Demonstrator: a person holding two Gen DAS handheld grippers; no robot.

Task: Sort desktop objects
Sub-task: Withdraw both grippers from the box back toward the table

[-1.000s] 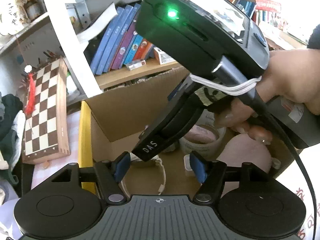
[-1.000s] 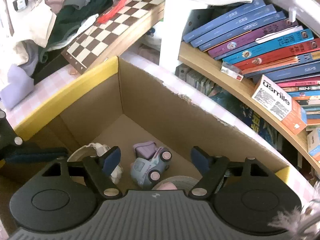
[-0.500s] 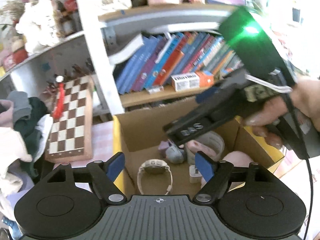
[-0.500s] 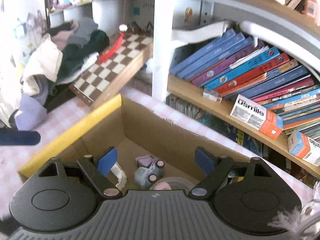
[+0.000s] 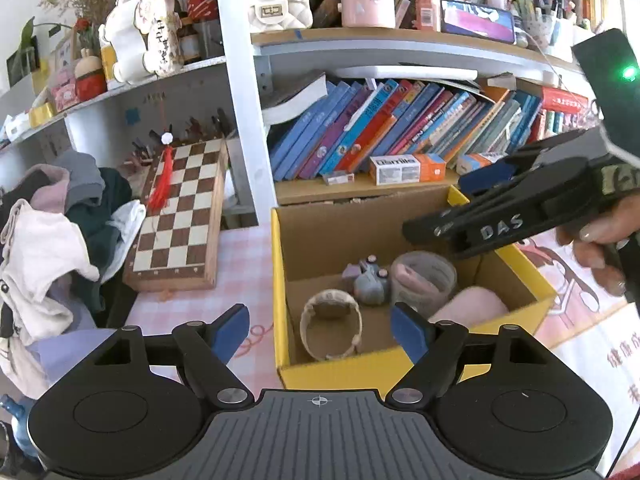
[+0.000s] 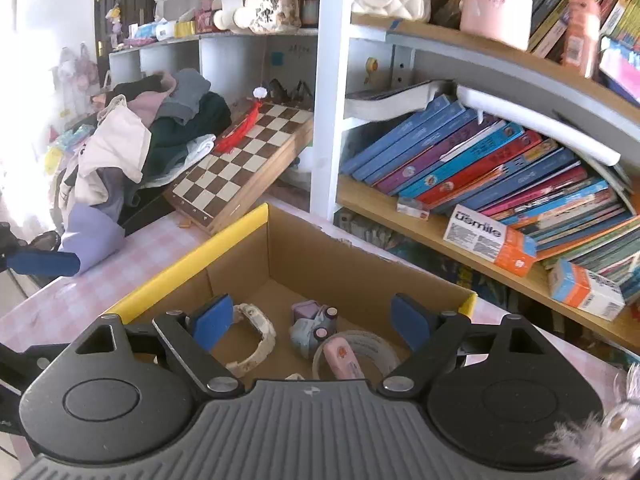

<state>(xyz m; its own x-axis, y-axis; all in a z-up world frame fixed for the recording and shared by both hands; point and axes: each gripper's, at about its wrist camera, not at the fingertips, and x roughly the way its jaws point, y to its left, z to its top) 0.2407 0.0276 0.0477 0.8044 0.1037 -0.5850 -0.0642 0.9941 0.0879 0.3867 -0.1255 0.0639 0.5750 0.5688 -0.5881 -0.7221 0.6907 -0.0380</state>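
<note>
A cardboard box with yellow rims (image 5: 280, 280) (image 6: 224, 240) stands on the pink checked tablecloth. Inside lie a cream watch (image 5: 332, 328) (image 6: 256, 340), a grey-blue toy car (image 5: 372, 284) (image 6: 312, 328), a roll of tape (image 5: 424, 280) (image 6: 376, 348) and a pink object (image 5: 472, 304) (image 6: 344, 360). My left gripper (image 5: 320, 328) is open and empty, above the box's near left corner. My right gripper (image 6: 308, 320) is open and empty above the box; it also shows in the left wrist view (image 5: 500, 224).
A folded chessboard (image 5: 180, 216) (image 6: 244, 160) leans left of the box. A pile of clothes (image 5: 52, 248) (image 6: 140, 148) lies further left. Shelves of books (image 5: 400, 132) (image 6: 500, 168) stand behind the box.
Both grippers have risen and pulled back from inside the box. The right gripper has moved to the right in the left wrist view. Both stay open.
</note>
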